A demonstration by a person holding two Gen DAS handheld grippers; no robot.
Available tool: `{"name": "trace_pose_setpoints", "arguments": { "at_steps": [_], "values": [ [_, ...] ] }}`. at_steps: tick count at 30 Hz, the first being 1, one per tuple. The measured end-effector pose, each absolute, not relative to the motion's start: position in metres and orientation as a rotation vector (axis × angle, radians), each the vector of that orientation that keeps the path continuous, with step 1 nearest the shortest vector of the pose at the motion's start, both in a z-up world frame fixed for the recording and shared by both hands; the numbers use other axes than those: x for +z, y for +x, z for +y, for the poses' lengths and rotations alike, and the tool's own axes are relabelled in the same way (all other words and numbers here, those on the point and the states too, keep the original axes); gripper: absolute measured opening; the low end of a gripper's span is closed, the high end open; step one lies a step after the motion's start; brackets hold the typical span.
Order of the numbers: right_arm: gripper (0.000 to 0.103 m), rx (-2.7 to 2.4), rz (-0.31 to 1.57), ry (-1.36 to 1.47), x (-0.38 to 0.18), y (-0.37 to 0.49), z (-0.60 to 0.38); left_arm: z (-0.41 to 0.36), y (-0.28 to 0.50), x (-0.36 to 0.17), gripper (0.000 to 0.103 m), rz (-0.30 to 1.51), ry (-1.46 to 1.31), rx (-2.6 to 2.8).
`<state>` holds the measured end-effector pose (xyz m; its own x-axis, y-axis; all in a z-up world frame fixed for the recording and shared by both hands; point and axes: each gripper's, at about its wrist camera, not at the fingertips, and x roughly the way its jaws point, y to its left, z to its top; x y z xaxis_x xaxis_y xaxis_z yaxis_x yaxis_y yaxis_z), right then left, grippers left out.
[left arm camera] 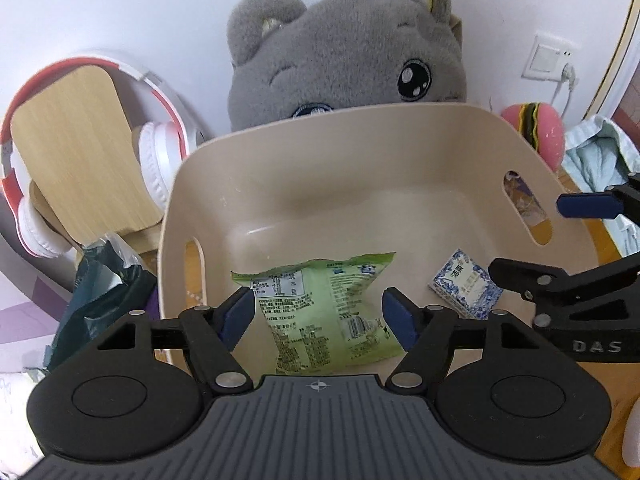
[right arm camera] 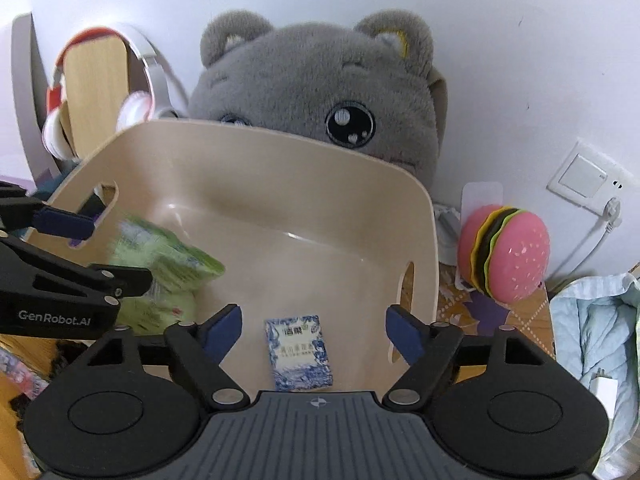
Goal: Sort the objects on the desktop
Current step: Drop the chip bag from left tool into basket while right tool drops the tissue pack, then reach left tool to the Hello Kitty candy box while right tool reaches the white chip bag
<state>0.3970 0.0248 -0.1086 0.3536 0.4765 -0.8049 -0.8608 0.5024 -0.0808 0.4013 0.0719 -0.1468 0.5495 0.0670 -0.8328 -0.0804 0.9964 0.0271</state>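
both my tongs spread, empty: left gripper [left arm camera: 320,312], right gripper [right arm camera: 314,330] over beige bin [left arm camera: 360,152]. green snack bag [left arm camera: 324,312] and blue packet [right arm camera: 300,354] lie inside, bag blurred, maybe settling. withdraw straight up, avoid rim.

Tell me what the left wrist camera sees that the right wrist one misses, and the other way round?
Only the left wrist view shows the crumpled dark teal bag beside the bin.

Only the right wrist view shows the white plate on the wall behind the burger toy.

Both show the beige bin, the green snack packet and the blue-and-white packet lying in it, the grey plush, the red-and-white headphones, and each other's open gripper: the right gripper and the left gripper.
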Motion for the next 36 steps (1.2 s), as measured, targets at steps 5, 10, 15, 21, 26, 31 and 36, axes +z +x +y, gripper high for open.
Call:
{"name": "trace_pose_setpoints", "arguments": {
  "at_steps": [5, 10, 15, 21, 26, 31, 36],
  "values": [
    [0.097, 0.956, 0.764, -0.518, -0.086, 0.394, 0.007, 0.08, 0.381, -0.128, 0.077, 0.939, -0.044, 0.057],
    [0.103, 0.991, 0.738, -0.504, -0.068, 0.391, -0.021, 0.091, 0.356, -0.112, 0.078, 0.904, 0.005, 0.017],
    [0.103, 0.999, 0.719, -0.526, -0.059, 0.385, -0.052, 0.107, 0.331, -0.105, 0.078, 0.918, 0.046, -0.05],
    [0.103, 0.964, 0.739, -0.593, -0.075, 0.379, -0.081, 0.116, 0.301, -0.119, 0.078, 0.973, 0.125, -0.129],
    [0.103, 0.931, 0.806, -0.563, -0.097, 0.377, -0.1, 0.114, 0.279, -0.137, 0.078, 1.014, 0.203, -0.207],
    [0.103, 0.955, 0.845, -0.506, -0.109, 0.365, -0.111, 0.104, 0.268, -0.15, 0.078, 1.027, 0.242, -0.287],
    [0.103, 0.997, 0.86, -0.411, -0.108, 0.344, -0.104, 0.095, 0.271, -0.166, 0.078, 1.041, 0.263, -0.309]
  ]
}}
